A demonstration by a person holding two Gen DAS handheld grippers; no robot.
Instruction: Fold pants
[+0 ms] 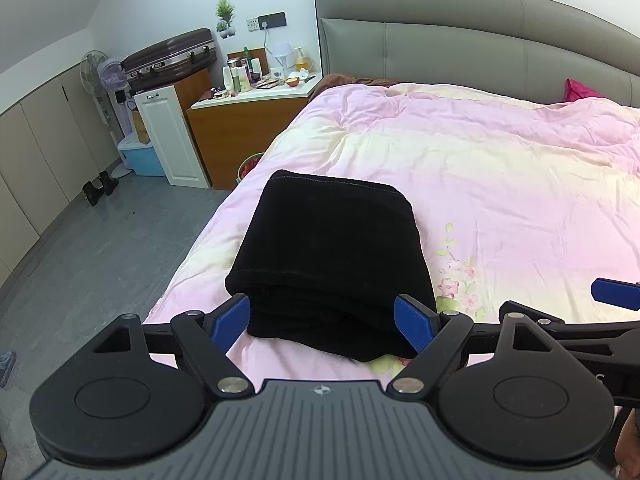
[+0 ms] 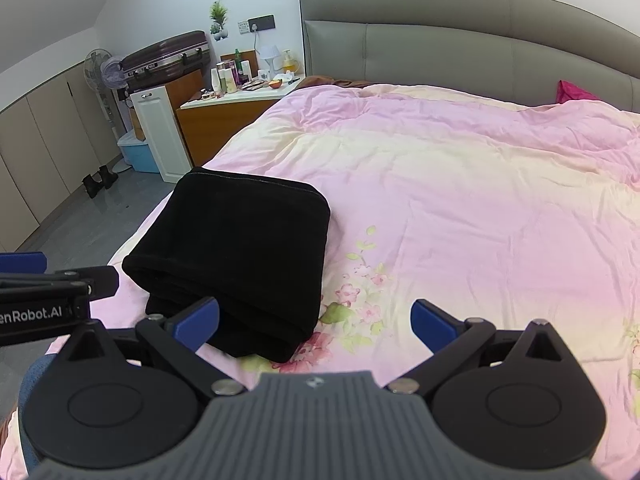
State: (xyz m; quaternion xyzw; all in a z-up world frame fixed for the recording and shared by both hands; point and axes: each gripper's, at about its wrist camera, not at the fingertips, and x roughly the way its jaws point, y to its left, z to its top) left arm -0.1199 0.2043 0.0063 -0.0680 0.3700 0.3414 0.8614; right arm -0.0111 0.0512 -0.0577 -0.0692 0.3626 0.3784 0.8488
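Note:
The black pants [image 1: 332,256] lie folded into a thick rectangular stack near the left edge of the bed [image 1: 500,184]. My left gripper [image 1: 324,320] stands open just in front of the stack's near edge, its blue fingers [image 1: 234,320] spread to either side of it and holding nothing. In the right wrist view the same pants [image 2: 236,256] sit to the left. My right gripper [image 2: 316,322] is open, its left finger at the stack's near right corner and its right finger over the floral quilt. Each gripper shows at the edge of the other's view.
A pink and cream quilt [image 2: 480,200] covers the bed below a grey headboard [image 1: 480,40]. Left of the bed are grey floor [image 1: 100,248], a cluttered wooden nightstand [image 1: 248,120], a white cabinet [image 1: 172,136], a suitcase, a fan and a blue bin.

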